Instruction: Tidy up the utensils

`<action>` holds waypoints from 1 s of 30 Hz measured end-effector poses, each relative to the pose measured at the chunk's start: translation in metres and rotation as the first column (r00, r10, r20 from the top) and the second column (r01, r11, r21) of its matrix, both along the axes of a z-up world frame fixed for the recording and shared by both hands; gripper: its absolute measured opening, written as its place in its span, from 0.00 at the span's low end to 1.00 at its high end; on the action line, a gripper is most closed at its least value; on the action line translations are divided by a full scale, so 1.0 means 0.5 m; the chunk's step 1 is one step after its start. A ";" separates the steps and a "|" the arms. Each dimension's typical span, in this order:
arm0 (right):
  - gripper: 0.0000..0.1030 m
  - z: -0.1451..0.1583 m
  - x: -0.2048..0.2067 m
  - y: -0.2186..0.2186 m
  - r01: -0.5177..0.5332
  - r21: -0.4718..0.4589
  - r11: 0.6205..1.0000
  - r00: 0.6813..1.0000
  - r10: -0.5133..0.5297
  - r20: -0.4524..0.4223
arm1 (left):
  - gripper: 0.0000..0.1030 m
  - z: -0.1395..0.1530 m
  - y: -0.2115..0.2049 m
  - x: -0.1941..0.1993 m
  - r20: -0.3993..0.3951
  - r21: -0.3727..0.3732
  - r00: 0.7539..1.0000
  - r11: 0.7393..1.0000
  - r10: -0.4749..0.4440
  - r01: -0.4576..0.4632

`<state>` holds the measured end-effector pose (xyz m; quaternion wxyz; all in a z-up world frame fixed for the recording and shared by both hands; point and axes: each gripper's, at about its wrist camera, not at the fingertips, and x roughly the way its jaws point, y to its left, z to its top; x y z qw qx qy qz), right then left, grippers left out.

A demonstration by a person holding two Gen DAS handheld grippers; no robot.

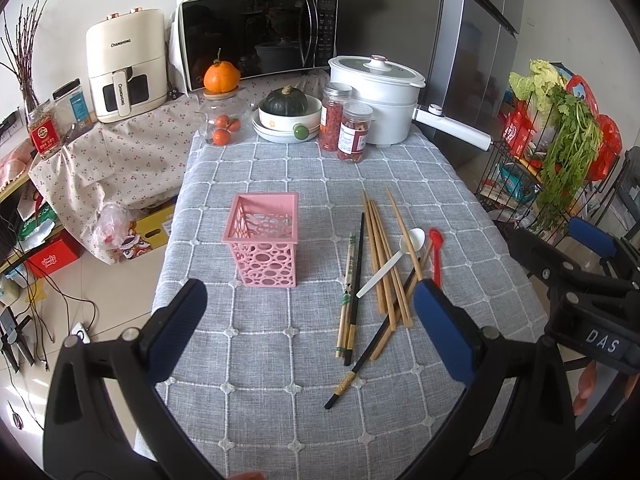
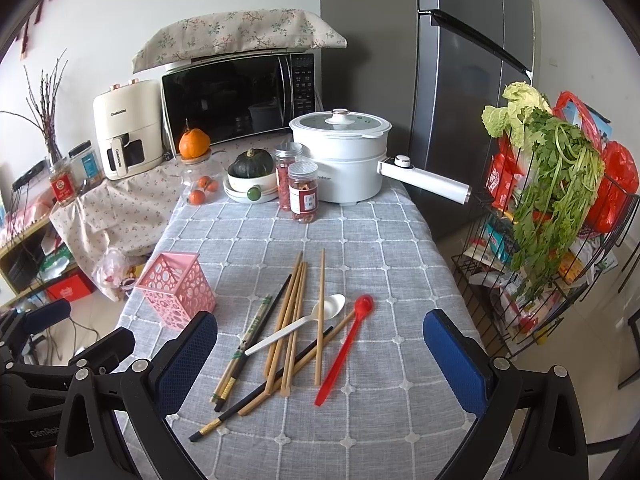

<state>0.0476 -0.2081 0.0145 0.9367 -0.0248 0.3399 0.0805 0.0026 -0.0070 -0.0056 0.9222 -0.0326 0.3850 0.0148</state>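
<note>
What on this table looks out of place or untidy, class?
The chopsticks, white spoon and red spoon lie loose and crisscrossed on the tablecloth, while the pink basket beside them stands upright and appears empty. Nothing looks spilled or broken.

Soft, even daylight filled both views, with no hard shadows on the tablecloth (image 1: 280, 360). The microwave door (image 1: 248, 36) showed dim reflections, and the fridge (image 2: 472, 80) carried a pale sheen. Focus was sharp centrally. Fisheye bending grew strongest toward 3 and 9 o'clock, and black vignetting darkened every corner.
</note>
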 end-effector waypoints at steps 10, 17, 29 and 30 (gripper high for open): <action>1.00 -0.007 -0.011 0.011 -0.004 -0.002 1.000 1.000 0.004 -0.001 | 1.00 -0.001 -0.001 0.001 0.001 0.001 1.000 1.000 0.000 0.000; 1.00 -0.008 -0.013 0.013 -0.004 -0.002 1.000 1.000 0.004 -0.002 | 1.00 -0.001 -0.001 0.001 0.001 0.001 1.000 1.000 0.001 -0.001; 1.00 -0.013 -0.010 0.013 0.001 -0.002 1.000 1.000 -0.001 -0.007 | 1.00 -0.002 -0.001 0.001 0.002 -0.002 1.000 1.000 0.000 0.000; 1.00 -0.012 -0.007 0.010 0.003 -0.002 1.000 1.000 -0.003 -0.009 | 1.00 -0.002 -0.002 0.002 0.003 -0.003 1.000 1.000 0.001 -0.001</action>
